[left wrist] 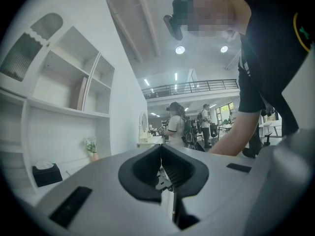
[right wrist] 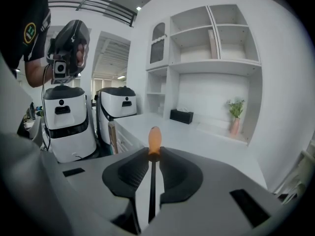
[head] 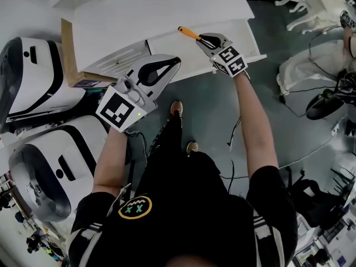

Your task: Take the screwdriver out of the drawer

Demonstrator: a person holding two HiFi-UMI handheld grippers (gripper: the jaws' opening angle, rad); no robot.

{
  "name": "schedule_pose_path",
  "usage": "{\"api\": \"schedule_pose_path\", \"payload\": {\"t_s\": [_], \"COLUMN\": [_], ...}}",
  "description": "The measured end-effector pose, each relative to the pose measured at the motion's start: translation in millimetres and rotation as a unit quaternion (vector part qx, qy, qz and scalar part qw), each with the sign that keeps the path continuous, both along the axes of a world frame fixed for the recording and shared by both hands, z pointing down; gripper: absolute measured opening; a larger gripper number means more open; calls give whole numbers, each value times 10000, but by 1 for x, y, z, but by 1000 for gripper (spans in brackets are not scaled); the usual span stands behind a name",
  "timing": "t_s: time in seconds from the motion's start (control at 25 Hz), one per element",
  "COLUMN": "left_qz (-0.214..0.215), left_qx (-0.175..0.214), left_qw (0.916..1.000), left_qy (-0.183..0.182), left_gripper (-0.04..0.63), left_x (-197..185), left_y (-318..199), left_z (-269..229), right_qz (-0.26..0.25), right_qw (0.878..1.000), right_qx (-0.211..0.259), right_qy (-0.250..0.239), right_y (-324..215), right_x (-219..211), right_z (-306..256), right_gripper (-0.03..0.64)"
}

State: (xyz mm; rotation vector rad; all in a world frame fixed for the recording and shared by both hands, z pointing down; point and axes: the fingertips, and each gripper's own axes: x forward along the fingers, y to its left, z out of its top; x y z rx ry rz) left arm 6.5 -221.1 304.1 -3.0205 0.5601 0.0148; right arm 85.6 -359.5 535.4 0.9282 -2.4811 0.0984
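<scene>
The screwdriver has an orange handle (head: 188,33) and a thin dark shaft. My right gripper (head: 201,40) is shut on that shaft, over the white desk's (head: 167,10) front edge. In the right gripper view the shaft runs between the pads of the right gripper (right wrist: 154,154), and the orange handle (right wrist: 154,139) sticks out past the tips. A white drawer panel (head: 245,43) juts from the desk front just under this gripper. My left gripper (head: 177,60) hovers lower left of it, jaws together and holding nothing. The left gripper (left wrist: 161,149) points into the room, away from the desk.
Two large white and black machines (head: 33,82) (head: 50,166) stand at the left beside the desk. A brown board edge (head: 67,54) lines the desk's left side. Wall shelves hold a black tissue box (right wrist: 181,116) and a small plant (right wrist: 235,109). Cables (head: 311,93) trail over the floor at right.
</scene>
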Motion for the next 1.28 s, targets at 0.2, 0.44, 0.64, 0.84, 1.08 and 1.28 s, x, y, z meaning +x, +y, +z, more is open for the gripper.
{"api": "schedule_pose_path", "payload": {"t_s": [0.2, 0.44, 0.64, 0.84, 1.08, 1.28], "left_qz": [48, 55, 28, -40, -85, -112], "left_qx": [82, 387, 625, 605, 740, 817], "left_qw": [9999, 9992, 9980, 9981, 9971, 9965], "left_qy": [35, -54, -100, -49, -123, -158], "left_gripper": [20, 20, 20, 20, 20, 20], "left_x": [-1, -2, -5, 1, 9, 21], "left_y": [20, 46, 74, 113, 157, 196], "left_z": [-10, -18, -26, -39, -41, -44], "right_qz": [1, -13, -46, -95, -156, -228], "right_qw": [9996, 9979, 9949, 9913, 9862, 9815], "right_qx": [264, 582, 884, 1158, 1442, 1656], "right_qy": [-89, -296, -491, -616, -795, -934], "right_y": [24, 61, 98, 146, 212, 268], "right_x": [-2, -3, -2, 4, 16, 24], "right_z": [-36, -77, -115, -151, -188, -212], "right_gripper": [94, 94, 94, 94, 94, 94]}}
